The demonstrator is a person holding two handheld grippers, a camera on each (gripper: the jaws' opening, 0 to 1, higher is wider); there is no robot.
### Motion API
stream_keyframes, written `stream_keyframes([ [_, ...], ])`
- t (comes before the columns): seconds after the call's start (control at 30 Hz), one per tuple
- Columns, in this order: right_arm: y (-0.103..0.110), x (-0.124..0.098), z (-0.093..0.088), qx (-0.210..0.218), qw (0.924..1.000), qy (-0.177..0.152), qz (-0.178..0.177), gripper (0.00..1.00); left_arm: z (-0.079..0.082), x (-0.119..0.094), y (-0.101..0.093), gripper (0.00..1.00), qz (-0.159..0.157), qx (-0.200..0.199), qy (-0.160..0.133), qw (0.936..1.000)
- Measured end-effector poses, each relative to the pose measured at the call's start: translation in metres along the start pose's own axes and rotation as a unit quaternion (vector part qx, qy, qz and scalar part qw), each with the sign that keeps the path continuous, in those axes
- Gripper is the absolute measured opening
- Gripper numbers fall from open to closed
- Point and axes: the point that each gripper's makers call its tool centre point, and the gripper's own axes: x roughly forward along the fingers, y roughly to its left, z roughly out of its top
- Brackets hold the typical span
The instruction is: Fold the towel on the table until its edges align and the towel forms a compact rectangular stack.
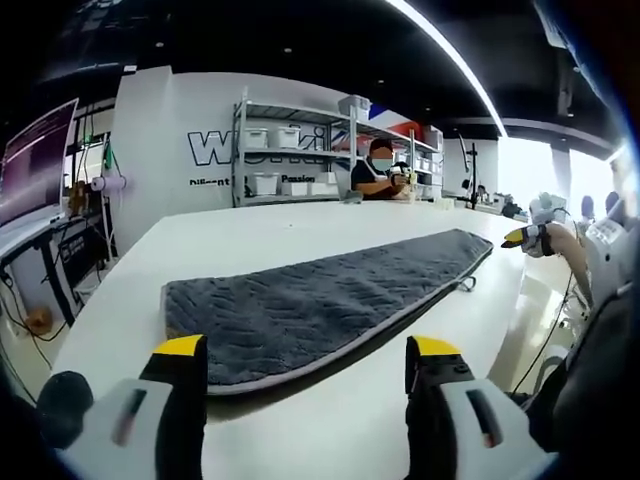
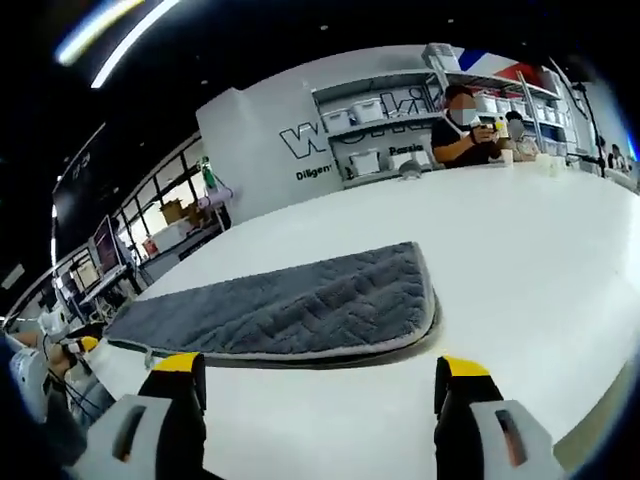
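On the white bench (image 1: 300, 235) the grey towel (image 1: 320, 300) lies flat as a long strip, already doubled lengthwise it seems, its long axis running between the two ends; the left hand-held gripper (image 1: 305, 375) and right hand-held gripper (image 2: 320, 395) each face one short end, jaws released and empty, about equally near

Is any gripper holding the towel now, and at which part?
Nothing is held: left gripper and right gripper are open, short of the grey towel.

Grey towel (image 1: 320, 305) (image 2: 300, 300), folded into long strip, flat on white table (image 1: 300, 235).
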Motion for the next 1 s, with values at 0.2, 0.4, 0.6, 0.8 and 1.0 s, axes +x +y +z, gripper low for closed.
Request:
stream_keyframes([
  [0.2,-0.012,0.008,0.001,0.009,0.9999,0.006,-0.011,0.99,0.002,0.003,-0.004,0.85,-0.007,0.001,-0.002,1.0],
  [0.4,-0.012,0.019,0.004,0.014,0.9999,0.008,-0.006,0.97,0.001,0.003,-0.002,0.85,-0.004,0.0,0.001,1.0],
  [0.6,-0.013,0.028,0.007,0.016,0.9999,0.004,-0.002,0.91,0.001,0.003,-0.003,0.85,-0.005,0.0,0.0,1.0],
  [0.8,-0.027,0.035,0.016,0.056,0.9978,-0.025,-0.025,0.74,-0.001,0.004,-0.002,0.85,-0.004,-0.002,0.002,1.0],
  [1.0,-0.043,0.037,0.02,0.06,0.9968,-0.034,-0.042,0.49,-0.002,0.007,-0.003,0.85,-0.006,-0.003,0.003,1.0],
])
